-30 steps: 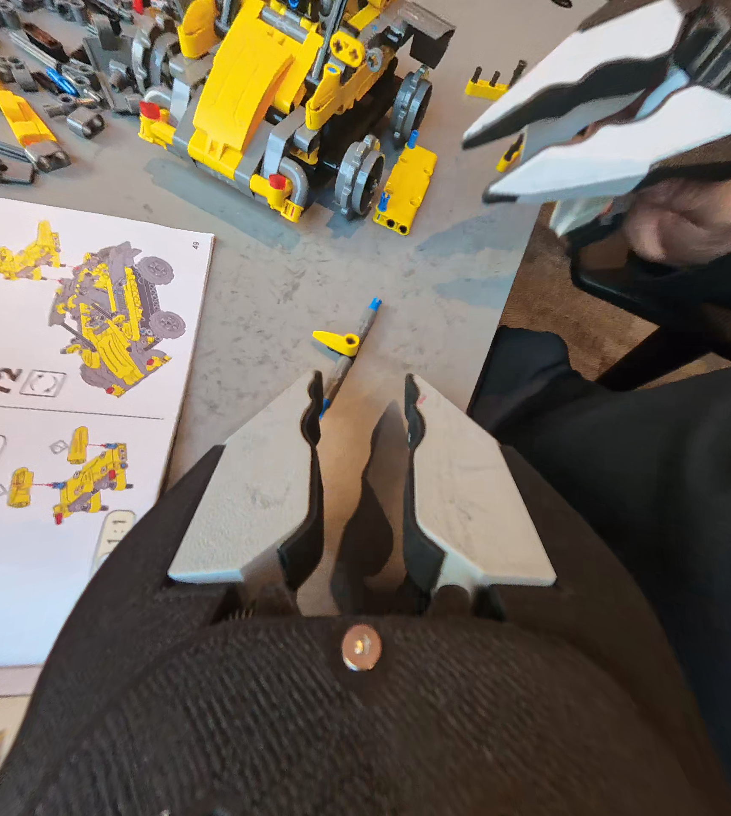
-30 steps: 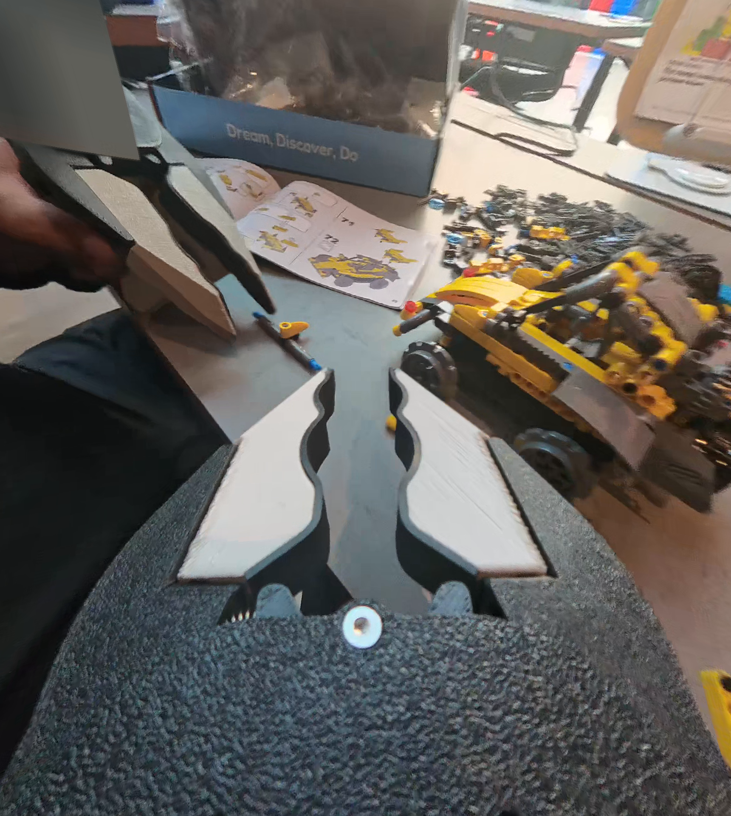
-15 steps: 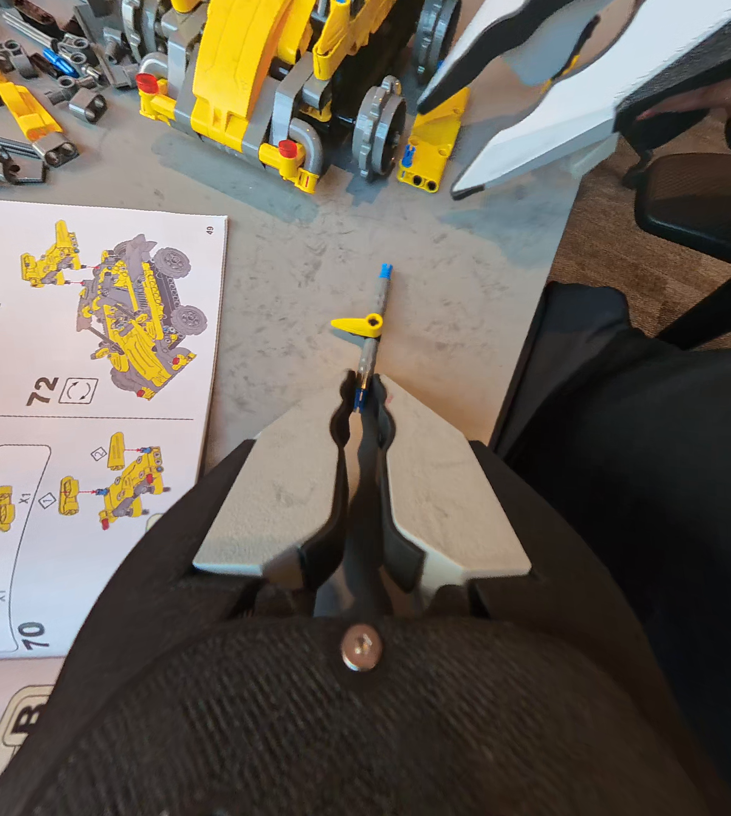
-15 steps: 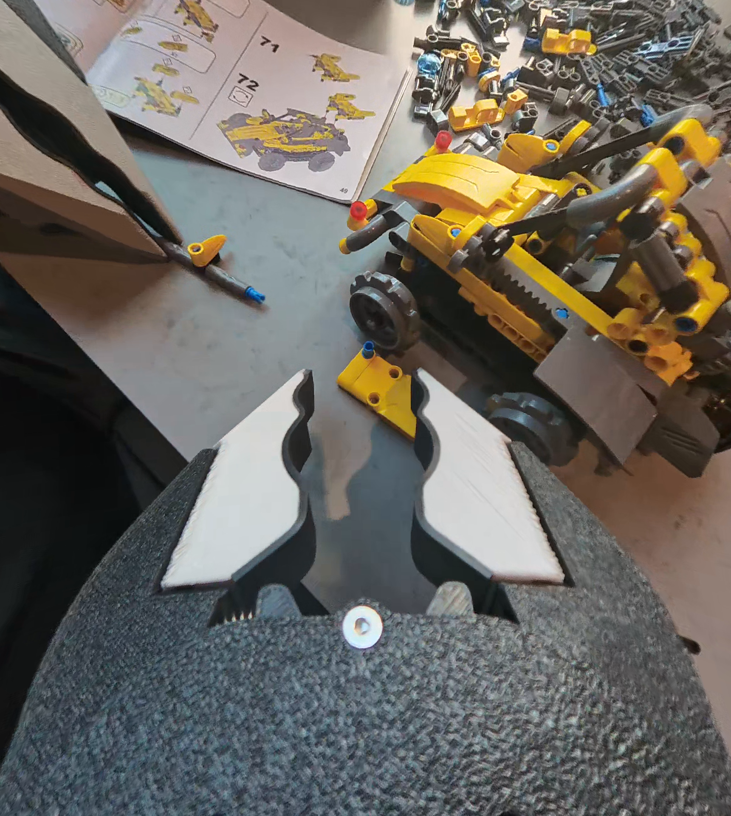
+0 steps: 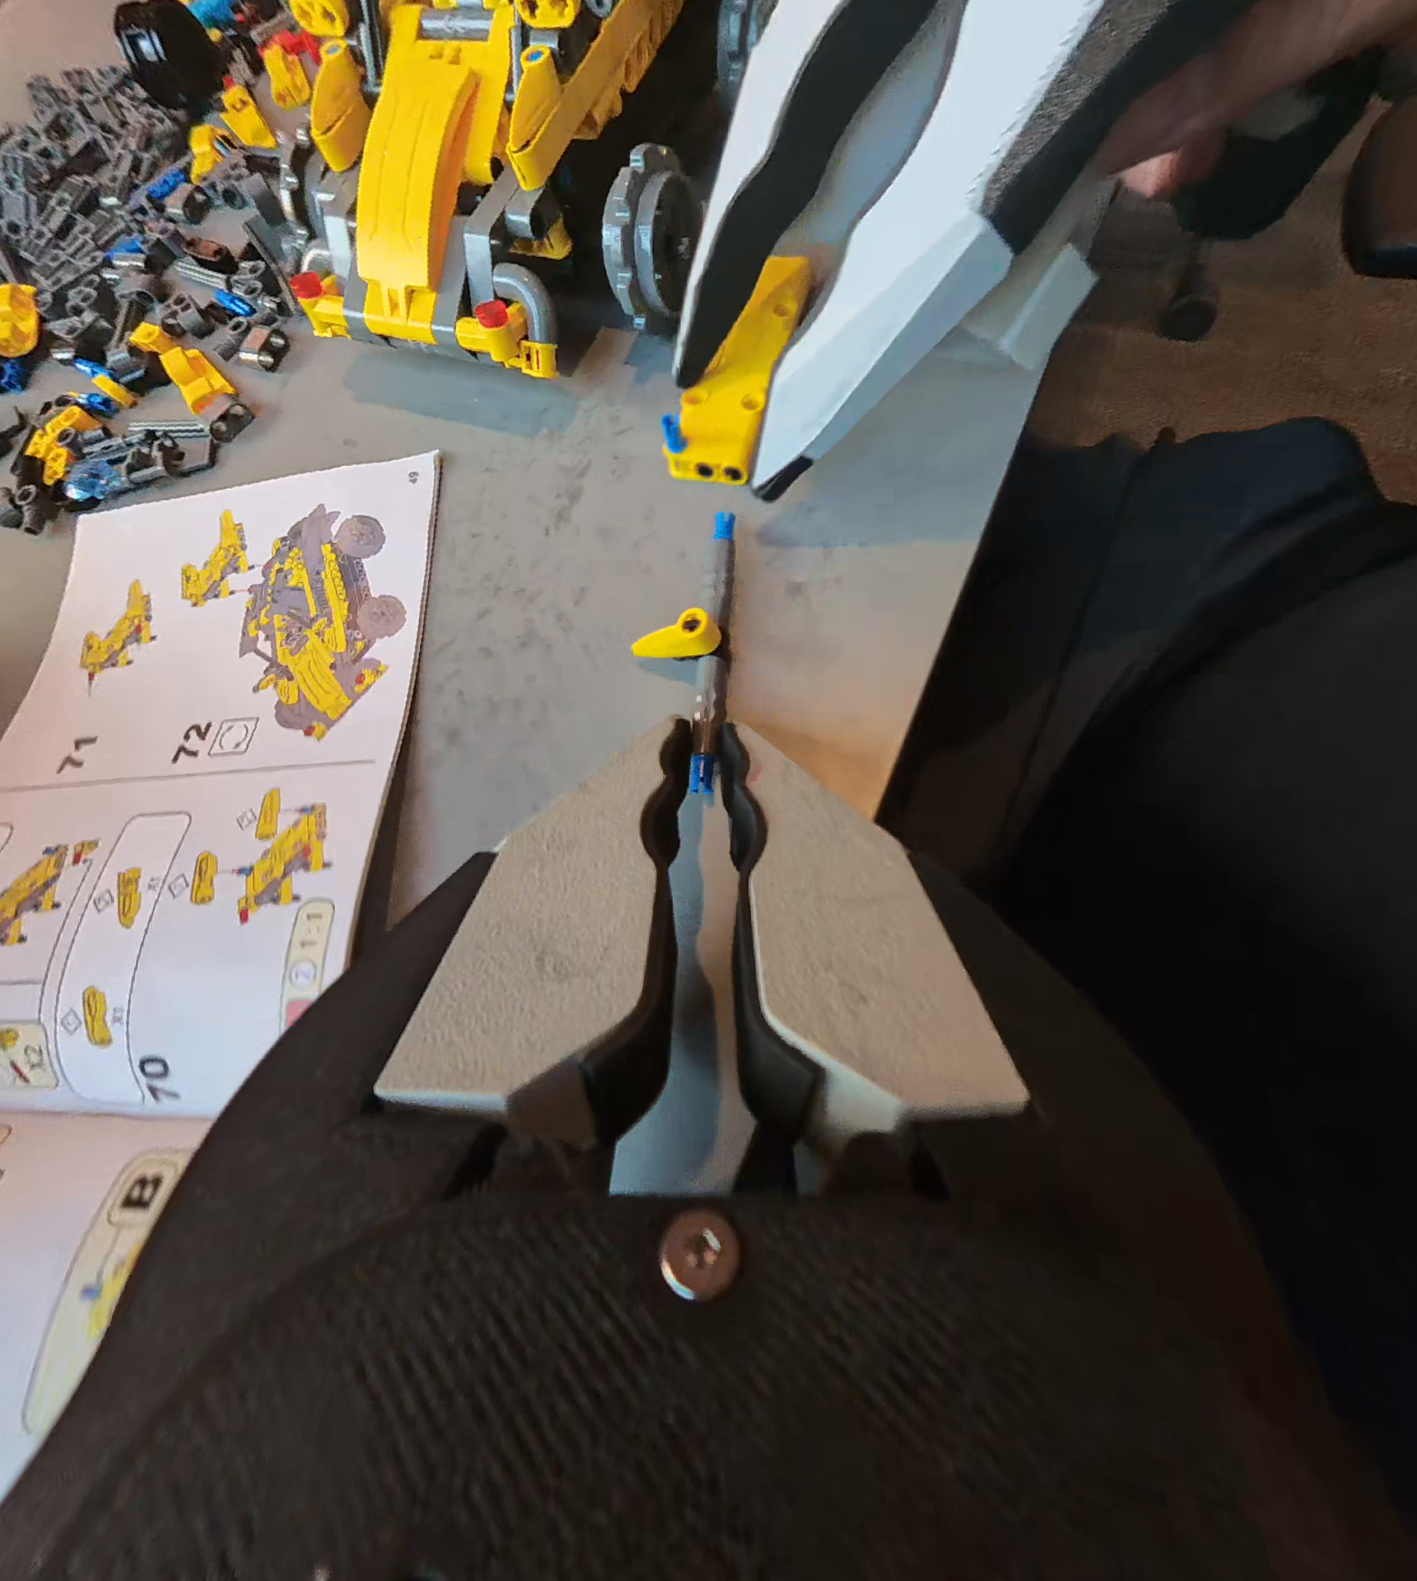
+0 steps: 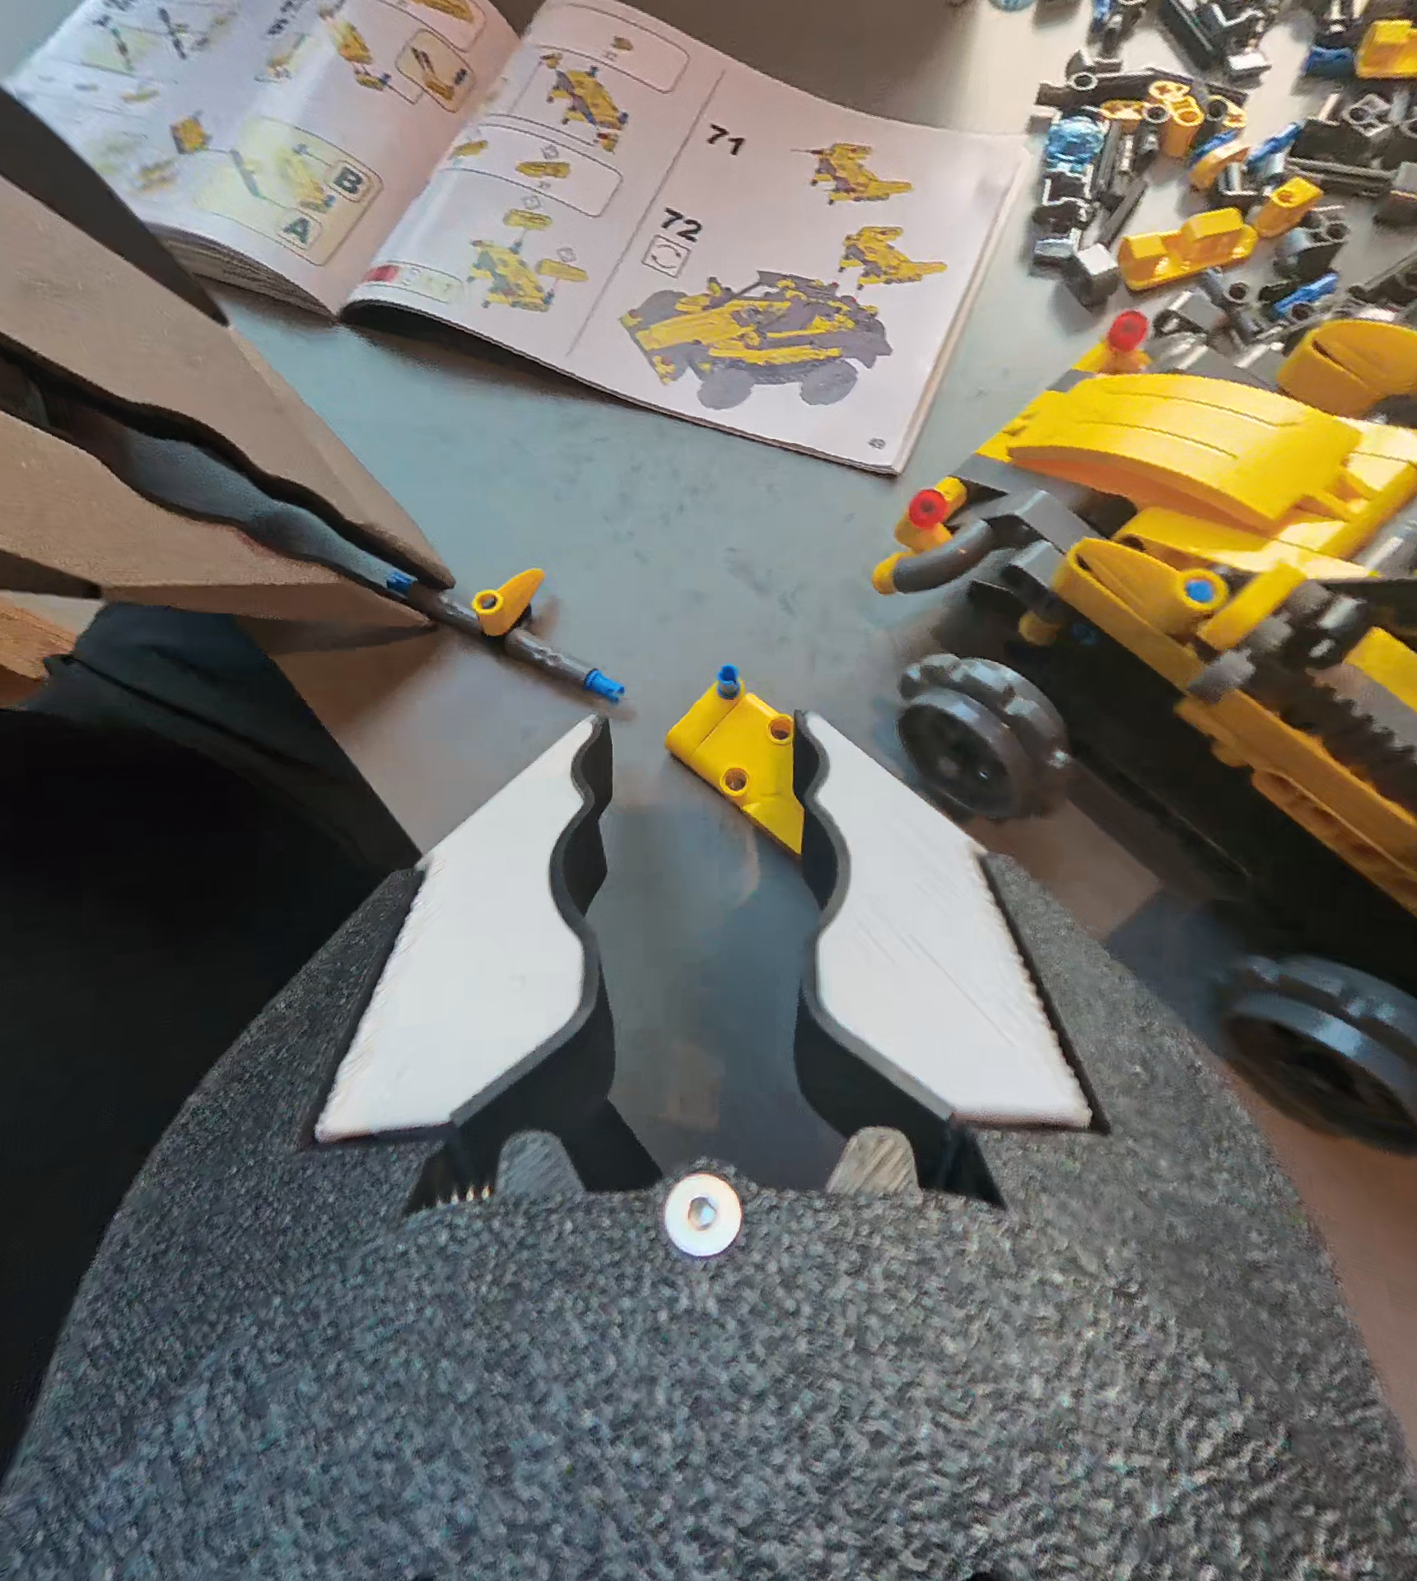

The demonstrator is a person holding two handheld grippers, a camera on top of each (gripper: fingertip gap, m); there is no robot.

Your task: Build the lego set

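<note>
The left gripper [image 5: 703, 753] is pinching the near blue-tipped end of a thin grey axle [image 5: 715, 599] lying flat and carrying a small yellow connector [image 5: 679, 637], while the right gripper [image 6: 700, 744] is straddling, jaws apart, a flat yellow panel piece [image 6: 739, 761] beside the wheel.

A yellow model vehicle [image 6: 1252, 547] is sitting on the worktop [image 5: 534, 547] beside an open booklet [image 6: 687, 257] and loose pieces [image 5: 72, 257].

Axle [image 5: 714, 650]: dark grey, blue tips, yellow cam [image 5: 677, 637] at its 9 o'clock. Panel [image 6: 743, 766]: yellow, blue pin. Vehicle [image 6: 1252, 547]: yellow/grey, red studs, black wheels. Booklet [image 5: 200, 770]: white, yellow-grey drawings. Table [image 5: 534, 547]: mottled grey.
</note>
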